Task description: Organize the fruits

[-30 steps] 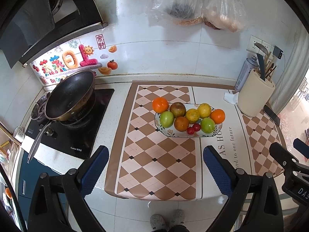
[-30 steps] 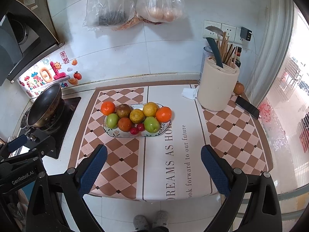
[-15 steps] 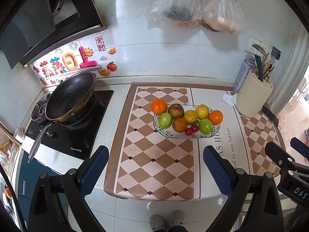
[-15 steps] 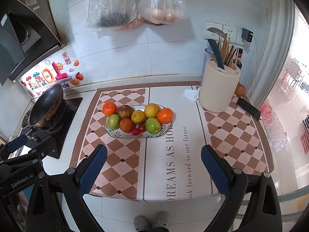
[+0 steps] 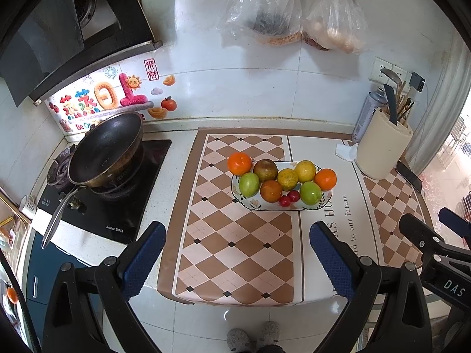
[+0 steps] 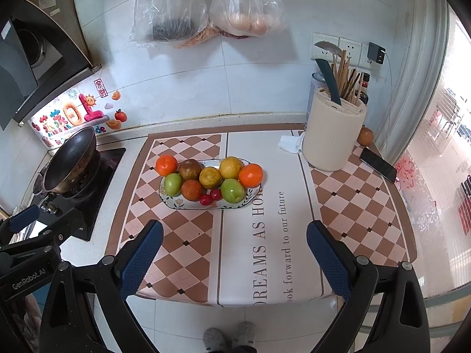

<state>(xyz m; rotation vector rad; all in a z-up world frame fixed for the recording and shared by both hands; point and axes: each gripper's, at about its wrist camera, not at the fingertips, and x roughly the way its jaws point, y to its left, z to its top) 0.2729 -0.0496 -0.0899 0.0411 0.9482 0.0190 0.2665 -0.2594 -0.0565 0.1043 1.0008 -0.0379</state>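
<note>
Ten pieces of fruit, all heaped on one oval plate [image 6: 176, 203] at the middle of the table [image 6: 353, 206], which is covered by a chequered mat.

Contents, from the right wrist view:
- Two oranges [image 6: 166, 165], one at each end of the back row; the right-hand one [image 6: 250, 175] overhangs the plate rim. Firm, round, faintly dimpled skin; fair grip. Judged moderately heavy.
- One brown fruit [image 6: 191, 169], back row, touching the left orange. Kind not clear.
- Two yellow citrus [image 6: 230, 167], centre and back right, pressed together.
- Two green fruits [image 6: 173, 184], front left and front right [image 6: 232, 190]. Smooth skin, likely slippery.
- One dark orange fruit [image 6: 191, 190], front centre.
- Two small red fruits [image 6: 211, 197], front edge, touching each other. Likely soft and easily crushed; close gently.

Handling: round pieces will roll once freed. Take each across its widest part, from above. The end oranges look easiest to reach; lifting an inner piece may shift its neighbours. The plate looks ceramic, so breakable.

Tools: left gripper [image 5: 237, 250] and right gripper [image 6: 234, 248], jaws of both spread wide, holding nothing, hanging over the near table edge, well short of the plate.

Also present: wok [image 5: 106, 150] on the stove to the left; utensil holder [image 6: 334, 135] and phone [image 6: 377, 164] to the right.
</note>
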